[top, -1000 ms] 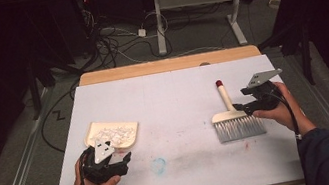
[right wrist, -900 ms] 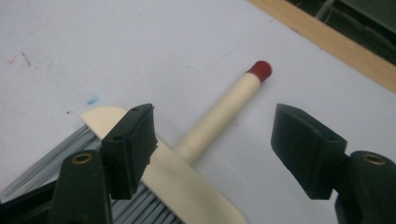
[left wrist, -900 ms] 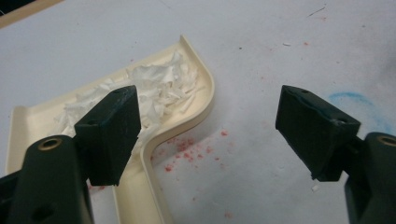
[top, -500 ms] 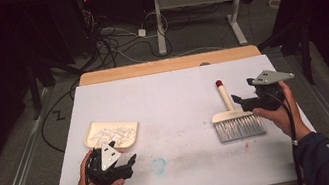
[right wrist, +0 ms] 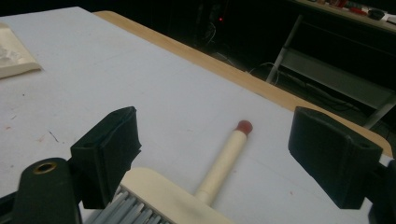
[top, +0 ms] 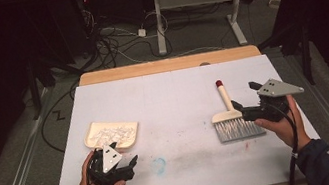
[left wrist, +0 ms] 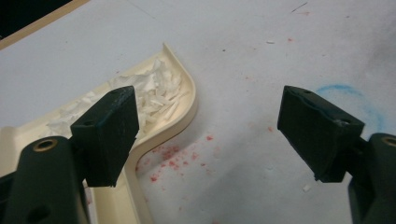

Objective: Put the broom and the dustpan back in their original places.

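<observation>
brush [top: 234, 119] flat on table [top: 173, 96], cream handle, red tip, grey bristles, right gripper [top: 247, 109] jaws just opened wide, brush lying free between them, left gripper [top: 127, 167] jaws apart by dustpan [top: 111, 132] of white shreds

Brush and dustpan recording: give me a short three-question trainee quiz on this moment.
1. True or false: the right hand-held gripper clamps the brush.
2. What fills the dustpan? A) white shreds B) water C) coins
3. Which hand-held gripper is nearest the dustpan?

Key:
1. False: its jaws have just been opening, and stand apart either side of the brush lying on the table.
2. A.
3. The left hand-held gripper, jaws open.
</observation>
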### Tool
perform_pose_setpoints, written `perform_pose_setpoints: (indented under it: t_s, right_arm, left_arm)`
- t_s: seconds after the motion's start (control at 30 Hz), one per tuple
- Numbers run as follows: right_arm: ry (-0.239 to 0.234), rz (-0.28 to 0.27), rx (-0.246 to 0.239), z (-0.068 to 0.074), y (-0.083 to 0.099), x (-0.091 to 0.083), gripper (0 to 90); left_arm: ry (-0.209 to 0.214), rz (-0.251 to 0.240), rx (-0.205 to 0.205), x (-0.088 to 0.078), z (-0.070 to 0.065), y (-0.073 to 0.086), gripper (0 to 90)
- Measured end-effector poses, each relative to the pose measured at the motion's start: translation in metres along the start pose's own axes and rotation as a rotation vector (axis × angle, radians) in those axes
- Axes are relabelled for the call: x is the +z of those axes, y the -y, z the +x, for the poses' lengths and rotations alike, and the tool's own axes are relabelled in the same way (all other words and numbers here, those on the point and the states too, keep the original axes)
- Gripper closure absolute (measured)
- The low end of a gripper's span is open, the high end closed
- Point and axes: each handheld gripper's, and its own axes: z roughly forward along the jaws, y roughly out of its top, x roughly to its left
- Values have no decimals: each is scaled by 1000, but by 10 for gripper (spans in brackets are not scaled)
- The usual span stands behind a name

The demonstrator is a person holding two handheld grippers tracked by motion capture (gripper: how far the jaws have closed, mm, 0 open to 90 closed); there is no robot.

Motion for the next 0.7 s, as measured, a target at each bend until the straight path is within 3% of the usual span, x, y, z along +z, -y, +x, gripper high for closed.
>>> perform_pose_setpoints:
  t_s: [0.33, 0.47, 0.7]
  right_arm:
    - [-21, -19, -52, 23, 5, -18, 169]
    - [-21, -31, -61, 28, 8, -26, 169]
    - [-9, -41, -78, 32, 15, -37, 169]
  left_arm:
    - [-1, -13, 21, -2, -3, 0, 187]
    - [-4, -14, 47, -2, -4, -1, 187]
    - [0, -18, 58, -2, -6, -1, 187]
